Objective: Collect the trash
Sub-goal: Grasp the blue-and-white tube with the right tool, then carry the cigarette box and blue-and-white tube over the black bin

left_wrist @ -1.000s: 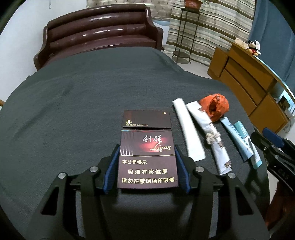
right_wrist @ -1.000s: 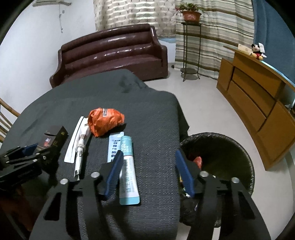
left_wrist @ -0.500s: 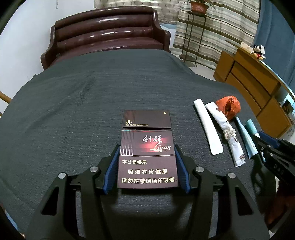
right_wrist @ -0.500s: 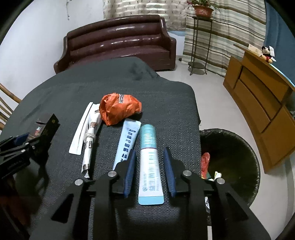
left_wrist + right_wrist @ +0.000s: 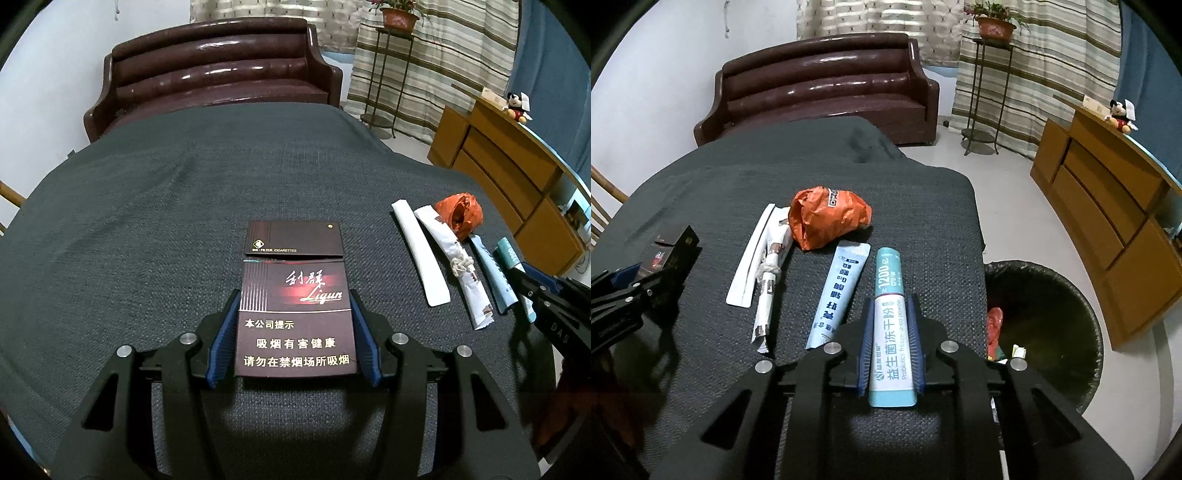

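A dark red cigarette pack (image 5: 295, 332) with its lid flipped open lies on the dark grey tablecloth (image 5: 147, 221); my left gripper (image 5: 294, 299) is shut on its sides. A teal and white powder sachet (image 5: 889, 273) lies near the table's right edge. My right gripper (image 5: 891, 301) has its jaws closing on the sachet, with the pads against its two long edges. Left of it lie a light blue sachet (image 5: 838, 295), a knotted paper wrapper (image 5: 770, 280), a white strip (image 5: 753, 258) and a crumpled orange bag (image 5: 827, 218).
A bin with a black liner (image 5: 1086, 306) stands on the floor just right of the table and holds some scraps. Behind the table is a brown leather sofa (image 5: 214, 81). A wooden cabinet (image 5: 1108, 206) lines the right wall, and a plant stand (image 5: 982, 92) stands by the curtains.
My right gripper shifted left from beside the teal sachet to straddle it, and its jaws narrowed onto it. The left gripper kept its hold on the cigarette pack.
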A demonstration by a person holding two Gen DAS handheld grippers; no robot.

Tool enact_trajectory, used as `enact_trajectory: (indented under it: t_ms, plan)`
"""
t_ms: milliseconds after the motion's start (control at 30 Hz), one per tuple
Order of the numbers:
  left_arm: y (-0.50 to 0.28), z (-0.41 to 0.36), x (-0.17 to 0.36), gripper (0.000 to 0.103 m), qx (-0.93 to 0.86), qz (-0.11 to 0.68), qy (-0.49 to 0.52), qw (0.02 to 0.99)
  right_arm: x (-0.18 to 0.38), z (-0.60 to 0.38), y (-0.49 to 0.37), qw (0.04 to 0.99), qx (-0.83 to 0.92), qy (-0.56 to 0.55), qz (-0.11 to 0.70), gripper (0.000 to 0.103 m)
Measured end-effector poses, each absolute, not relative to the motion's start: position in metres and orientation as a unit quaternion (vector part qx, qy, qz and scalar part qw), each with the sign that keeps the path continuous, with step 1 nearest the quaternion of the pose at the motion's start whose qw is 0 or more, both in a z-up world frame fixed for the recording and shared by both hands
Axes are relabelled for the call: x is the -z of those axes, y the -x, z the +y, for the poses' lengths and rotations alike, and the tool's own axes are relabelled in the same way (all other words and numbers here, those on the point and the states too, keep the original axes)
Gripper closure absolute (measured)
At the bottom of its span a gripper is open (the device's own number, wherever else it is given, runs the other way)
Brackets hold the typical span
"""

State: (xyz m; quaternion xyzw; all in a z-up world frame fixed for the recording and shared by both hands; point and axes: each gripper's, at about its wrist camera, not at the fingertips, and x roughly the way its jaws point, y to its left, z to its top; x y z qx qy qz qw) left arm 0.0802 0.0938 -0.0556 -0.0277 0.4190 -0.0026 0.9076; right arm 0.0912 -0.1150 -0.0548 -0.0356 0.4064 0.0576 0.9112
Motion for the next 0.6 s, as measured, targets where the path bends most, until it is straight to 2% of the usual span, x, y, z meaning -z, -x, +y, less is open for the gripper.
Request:
enact_trajectory:
  t_ms: [600]
  plan:
    - [-0.061,0.06,0.032,0.049,0.032,0.379,0.017,0.925,0.043,-0.139,-0.068,0.926,-0.038,0.006,0.375,0.085]
